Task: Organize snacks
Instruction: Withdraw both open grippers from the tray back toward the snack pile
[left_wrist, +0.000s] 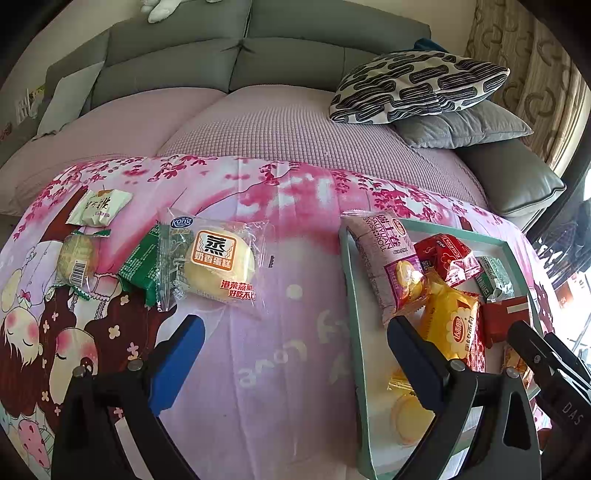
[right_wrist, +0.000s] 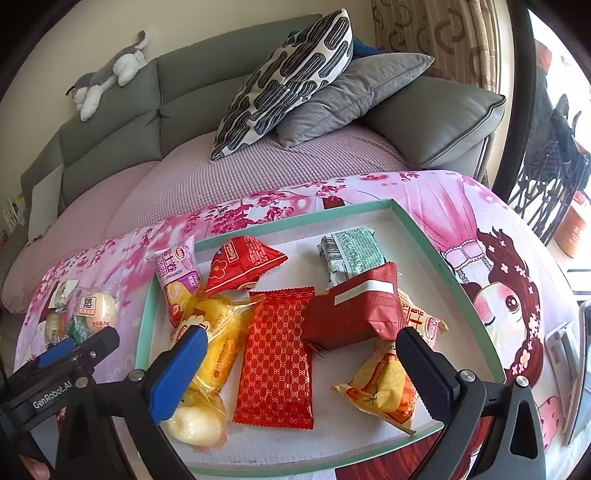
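Right gripper (right_wrist: 301, 363) wide open over a white tray with mint-green rim (right_wrist: 448, 269), nothing between the pads. In the tray's middle, a red patterned wafer packet (right_wrist: 277, 358); right of it a dark red pouch (right_wrist: 354, 314); toward the far rim a green-white packet (right_wrist: 351, 254).

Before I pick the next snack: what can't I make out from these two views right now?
- Yellow cake packet, right wrist view: partly hidden behind the right gripper.
- Red pouch, left wrist view: cut into by the right gripper's black jaws.
- Green packet, left wrist view: partly covered by the steamed cake packet.
- Tray, right wrist view: near rim partly hidden by the gripper.
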